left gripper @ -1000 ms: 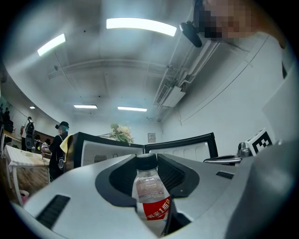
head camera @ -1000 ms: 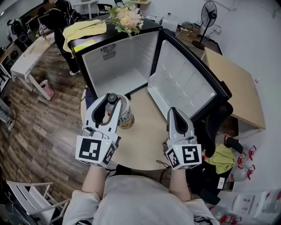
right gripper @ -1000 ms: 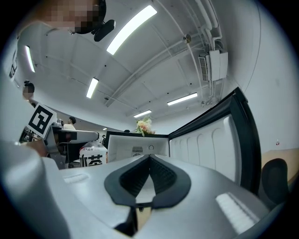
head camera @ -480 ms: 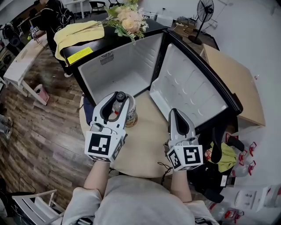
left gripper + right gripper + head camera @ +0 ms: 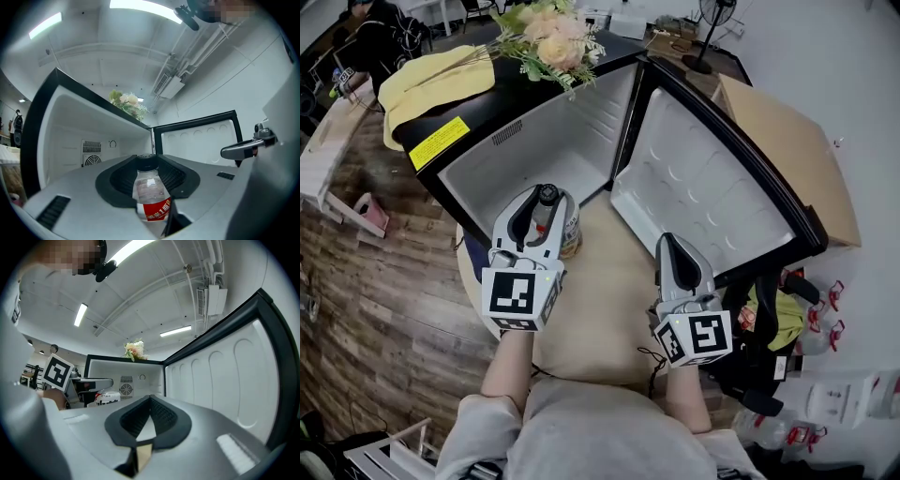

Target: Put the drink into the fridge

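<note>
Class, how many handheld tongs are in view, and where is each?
2. The left tongs grip the drink bottle before the open fridge; the right tongs, shut and empty, hover over the round table.

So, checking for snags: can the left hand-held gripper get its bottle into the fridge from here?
Probably yes: the door stands wide open, the left hand-held gripper holds the bottle right before the fridge opening, and nothing shows between them.

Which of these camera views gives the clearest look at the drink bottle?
The left gripper view: the drink bottle sits mid-frame, black cap and red label plain, clamped in the left gripper. The head view shows only its cap and one side between the jaws; the right gripper view catches a small, partial glimpse.
</note>
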`<state>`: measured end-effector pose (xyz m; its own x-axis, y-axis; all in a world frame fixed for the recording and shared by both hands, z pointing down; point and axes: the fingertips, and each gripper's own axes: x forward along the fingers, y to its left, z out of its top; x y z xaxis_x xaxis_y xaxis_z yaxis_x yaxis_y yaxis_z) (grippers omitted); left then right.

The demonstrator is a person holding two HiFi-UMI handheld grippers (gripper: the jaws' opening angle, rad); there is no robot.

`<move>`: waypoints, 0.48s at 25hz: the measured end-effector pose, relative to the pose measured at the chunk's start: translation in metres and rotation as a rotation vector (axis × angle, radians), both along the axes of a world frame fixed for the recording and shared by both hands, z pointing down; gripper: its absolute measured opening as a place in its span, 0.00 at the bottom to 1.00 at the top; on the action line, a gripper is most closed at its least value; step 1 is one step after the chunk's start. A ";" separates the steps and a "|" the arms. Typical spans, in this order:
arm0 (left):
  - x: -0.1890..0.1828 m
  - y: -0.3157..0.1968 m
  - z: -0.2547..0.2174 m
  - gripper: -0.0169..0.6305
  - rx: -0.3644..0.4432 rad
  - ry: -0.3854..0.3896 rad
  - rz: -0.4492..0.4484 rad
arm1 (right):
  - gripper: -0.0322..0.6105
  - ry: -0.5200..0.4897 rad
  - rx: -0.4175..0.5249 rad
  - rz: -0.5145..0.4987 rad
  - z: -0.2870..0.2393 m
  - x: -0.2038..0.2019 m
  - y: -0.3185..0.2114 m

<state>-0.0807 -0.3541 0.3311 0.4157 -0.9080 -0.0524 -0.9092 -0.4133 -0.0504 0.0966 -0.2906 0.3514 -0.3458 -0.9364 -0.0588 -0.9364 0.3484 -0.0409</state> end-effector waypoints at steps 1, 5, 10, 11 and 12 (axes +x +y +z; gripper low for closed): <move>0.000 -0.007 0.001 0.25 0.001 -0.007 -0.002 | 0.07 0.004 -0.003 0.006 0.001 0.001 -0.002; -0.001 -0.034 0.004 0.25 -0.006 -0.028 -0.017 | 0.07 0.012 -0.016 0.036 0.004 0.005 -0.008; 0.001 -0.066 0.013 0.25 -0.008 -0.041 -0.014 | 0.07 0.015 -0.035 0.080 0.009 0.012 -0.014; 0.001 -0.072 0.015 0.25 -0.011 -0.045 -0.015 | 0.07 0.019 -0.039 0.088 0.010 0.014 -0.015; 0.000 -0.078 0.018 0.25 -0.013 -0.046 -0.017 | 0.07 0.023 -0.042 0.095 0.011 0.015 -0.015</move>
<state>-0.0803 -0.4325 0.3488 0.4021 -0.9153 -0.0220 -0.9128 -0.3989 -0.0872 0.1117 -0.3060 0.3621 -0.2559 -0.9666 -0.0116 -0.9661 0.2561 -0.0315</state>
